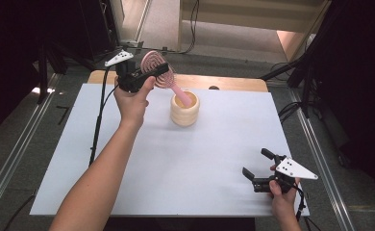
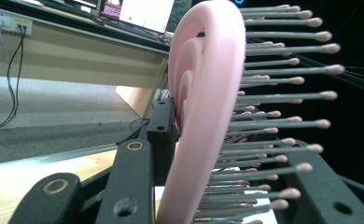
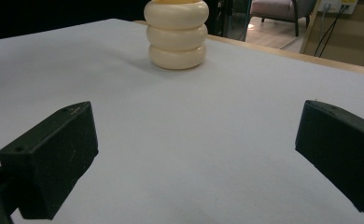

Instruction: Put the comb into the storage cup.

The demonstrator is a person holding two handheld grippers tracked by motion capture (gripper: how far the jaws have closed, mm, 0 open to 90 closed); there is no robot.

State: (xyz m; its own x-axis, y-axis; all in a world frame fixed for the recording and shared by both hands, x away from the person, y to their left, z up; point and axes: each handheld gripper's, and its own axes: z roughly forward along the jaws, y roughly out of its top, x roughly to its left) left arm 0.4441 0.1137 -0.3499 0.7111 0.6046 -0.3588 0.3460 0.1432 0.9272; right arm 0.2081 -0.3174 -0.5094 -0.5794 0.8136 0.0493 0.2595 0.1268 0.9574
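A pink hairbrush (image 1: pixel 162 73) slants over the table's far side, its handle end inside a cream ribbed holder (image 1: pixel 184 110). My left gripper (image 1: pixel 153 72) is shut on the brush's round head. In the left gripper view the pink head (image 2: pixel 207 98) stands edge-on between the black jaws, its grey bristles pointing right. My right gripper (image 1: pixel 258 168) rests on the near right of the white table, jaws wide apart with nothing between them. The right gripper view shows the cream holder (image 3: pixel 176 35) farther off, beyond the gripper (image 3: pixel 194 158).
A white sheet (image 1: pixel 176 159) covers the table, with a wooden edge (image 1: pixel 224 83) showing at the back. Dark stands and cables lie on the floor around it. Metal rails run along both sides of the table.
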